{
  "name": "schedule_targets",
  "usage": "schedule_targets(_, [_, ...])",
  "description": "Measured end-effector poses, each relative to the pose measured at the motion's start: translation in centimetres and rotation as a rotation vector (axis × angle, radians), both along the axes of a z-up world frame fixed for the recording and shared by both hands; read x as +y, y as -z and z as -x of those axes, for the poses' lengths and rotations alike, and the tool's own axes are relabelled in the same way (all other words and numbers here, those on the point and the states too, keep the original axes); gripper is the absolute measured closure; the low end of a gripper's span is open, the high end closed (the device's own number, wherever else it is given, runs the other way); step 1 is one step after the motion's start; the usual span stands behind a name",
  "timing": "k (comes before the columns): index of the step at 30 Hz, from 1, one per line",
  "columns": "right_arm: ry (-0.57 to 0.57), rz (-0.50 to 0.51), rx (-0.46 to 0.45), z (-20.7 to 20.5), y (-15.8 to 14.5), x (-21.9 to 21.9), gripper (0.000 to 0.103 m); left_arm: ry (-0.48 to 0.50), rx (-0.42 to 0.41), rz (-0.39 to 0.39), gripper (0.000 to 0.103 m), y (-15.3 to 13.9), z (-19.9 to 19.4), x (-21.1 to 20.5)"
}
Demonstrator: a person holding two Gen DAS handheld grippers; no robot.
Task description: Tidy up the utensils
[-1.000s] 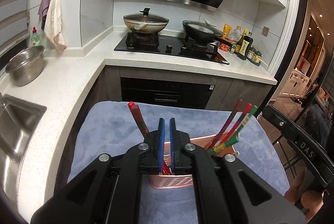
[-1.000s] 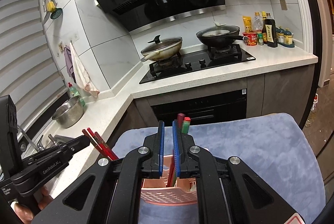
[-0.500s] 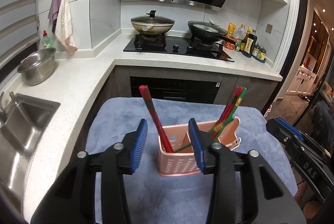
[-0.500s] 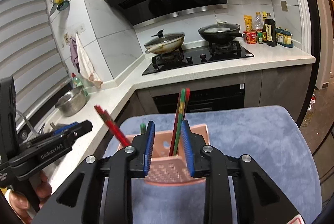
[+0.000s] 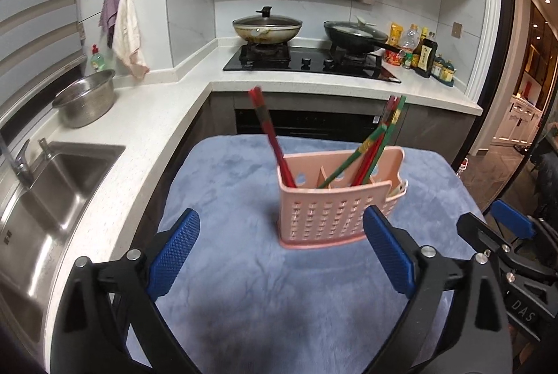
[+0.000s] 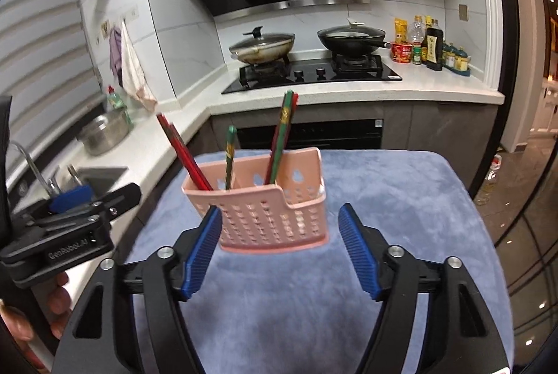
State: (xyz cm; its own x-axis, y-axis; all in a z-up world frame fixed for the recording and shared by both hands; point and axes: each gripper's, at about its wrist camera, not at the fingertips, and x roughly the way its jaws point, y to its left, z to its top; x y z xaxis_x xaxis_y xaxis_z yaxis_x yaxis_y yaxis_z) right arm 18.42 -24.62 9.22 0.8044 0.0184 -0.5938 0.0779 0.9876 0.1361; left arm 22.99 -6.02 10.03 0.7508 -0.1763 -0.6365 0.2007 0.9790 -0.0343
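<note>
The pink holder [image 5: 334,210] stands just beyond the left gripper [image 5: 280,255] and right gripper [image 6: 280,248], both spread wide and empty; red chopsticks [image 5: 270,136] lean in its left compartment, red-green ones [image 5: 378,143] rightward.

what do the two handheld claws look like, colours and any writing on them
Both match: matte black plastic frames with silver screw heads, ending in two fingers faced with blue ribbed pads. The left claw shows this in its own view, the right claw likewise. Seen side-on, the left body carries white "GenRobot.AI" lettering and the right shows "DAS". A bare hand grips the left one; no cables visible.

Chopstick tips [image 5: 289,180] hidden inside holder [image 5: 334,217]
</note>
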Motion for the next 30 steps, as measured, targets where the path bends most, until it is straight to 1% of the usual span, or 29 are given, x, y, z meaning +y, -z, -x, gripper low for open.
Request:
schedule_targets(2, [0.002, 0.028, 0.018, 0.6, 0.4, 0.3, 0.033, -0.001, 0.011, -0.007, 0.013, 0.4, 0.5, 0.1])
schedule_targets(10, [0.006, 0.030, 0.080, 2.4, 2.2, 0.3, 0.033, -0.012, 0.055, -0.035, 0.013, 2.3, 2.3, 0.8])
schedule_targets(15, [0.016, 0.013, 0.103, 3.5, 3.2, 0.0, 0.032, -0.029, 0.086, -0.040, 0.012, 3.5, 3.2, 1.4])
schedule_targets(20, [0.023, 0.040, 0.117, 4.7, 4.0, 0.2, 0.030, -0.045, 0.102, -0.056, 0.009, 4.3, 4.0, 2.0])
schedule_targets(23, [0.028, 0.018, 0.117, 5.3, 4.2, 0.1, 0.029, -0.055, 0.107, -0.059, 0.008, 4.5, 4.6, 2.4])
schedule_targets(25, [0.027, 0.011, 0.124, 5.6, 4.3, 0.2, 0.027, -0.059, 0.111, -0.061, 0.007, 4.6, 4.9, 2.6])
schedule_targets(29, [0.026, 0.035, 0.124, 6.4, 4.3, 0.7, 0.018, -0.064, 0.119, -0.067, 0.007, 4.9, 5.5, 2.9])
schedule_targets(30, [0.027, 0.045, 0.123, 6.6, 4.3, 0.8, 0.018, -0.064, 0.121, -0.066, 0.007, 5.0, 5.7, 3.0])
